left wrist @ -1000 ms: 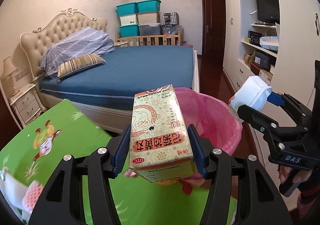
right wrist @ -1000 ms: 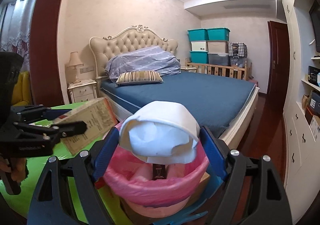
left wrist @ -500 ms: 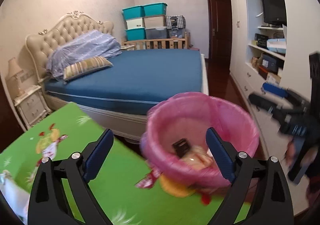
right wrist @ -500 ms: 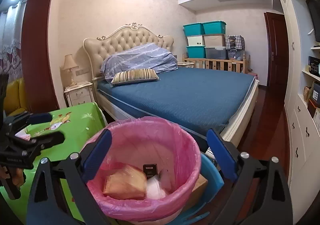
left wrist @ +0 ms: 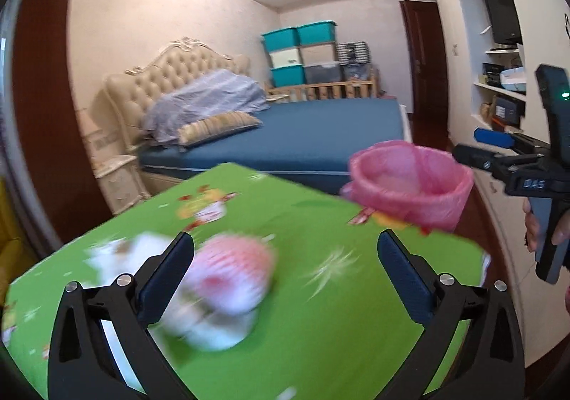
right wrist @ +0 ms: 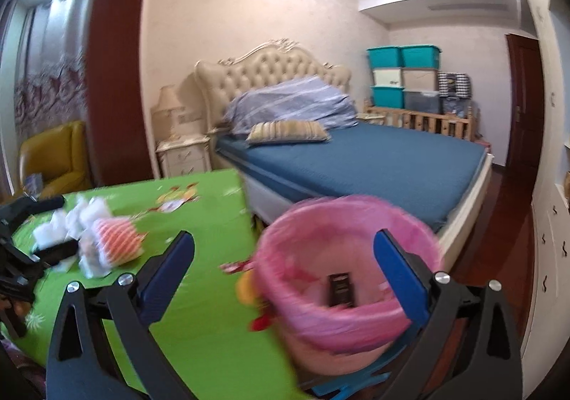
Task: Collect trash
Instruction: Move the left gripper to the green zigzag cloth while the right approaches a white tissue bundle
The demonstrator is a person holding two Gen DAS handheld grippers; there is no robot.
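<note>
Left gripper [left wrist: 285, 271] is empty with its jaws spreading wide, and the striped wrapper [left wrist: 233, 268] sits blurry just ahead at about 11 o'clock, right off the left finger; more white scraps [left wrist: 117, 257] lie past it toward 10; all on the green table [left wrist: 356, 311]. The wrapper's long axis looks to run roughly across the gap, though the blur makes that shaky. Right gripper [right wrist: 283, 263] is also empty and opening; from it the same wrapper [right wrist: 117, 243] is way out at 10 o'clock, with the pink bin [right wrist: 349, 279] close at 1. So the left one is clearly nearer and I'd guess it takes the next grab; the bin [left wrist: 409, 182] sits farther off at its 1 o'clock.
</note>
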